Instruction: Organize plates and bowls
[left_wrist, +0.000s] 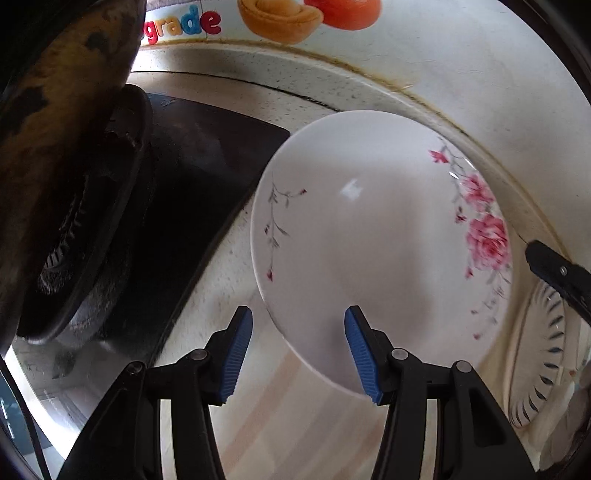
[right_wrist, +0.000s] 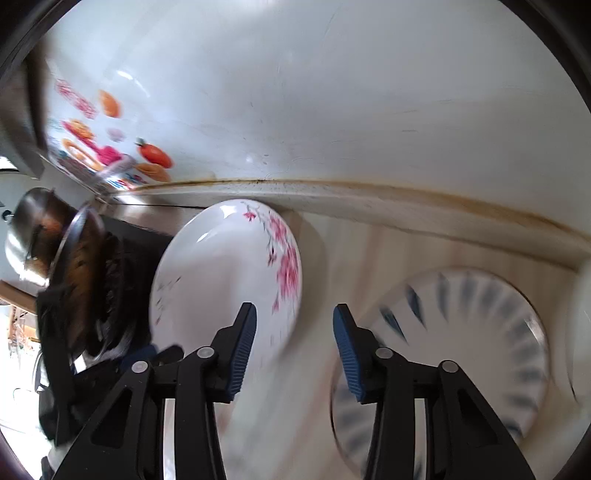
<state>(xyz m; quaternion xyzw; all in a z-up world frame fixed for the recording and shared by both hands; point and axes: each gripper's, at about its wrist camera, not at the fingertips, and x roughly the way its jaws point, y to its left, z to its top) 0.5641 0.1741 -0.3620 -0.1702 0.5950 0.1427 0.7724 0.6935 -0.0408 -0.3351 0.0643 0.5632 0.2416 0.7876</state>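
- White glazed ceramic, round and shallow, with a spray of pink roses on one side and a thin grey twig on the other: this floral plate (left_wrist: 369, 236) lies flat on the pale wood-grain worktop (left_wrist: 288, 413) and serves as the landmark here.
- The left hand-held gripper (left_wrist: 298, 354), black with ribbed blue pads, hangs over the near rim of the floral plate; its jaws stand apart, one pad over the plate and one over the worktop just outside the rim, and nothing is pinched between them.
- The right hand-held gripper (right_wrist: 294, 352) sits beside the floral plate (right_wrist: 221, 280), on its rose side; its jaws are spread with only bare worktop (right_wrist: 369, 251) between them, holding nothing.
- A second round white plate with dark blue dashes around its rim (right_wrist: 461, 350) lies on the worktop on the rose side of the floral plate, apart from it; the right wrist view is blurred there. The same plate (left_wrist: 543, 350) shows at the edge of the left wrist view.
- A black stove top (left_wrist: 207, 177) borders the twig side of the floral plate, carrying a dark burner ring and a scorched pan (left_wrist: 55, 147).
- Behind the floral plate runs a stained seam where the worktop meets a white wall (right_wrist: 369, 92) carrying colourful stickers (right_wrist: 110, 147).
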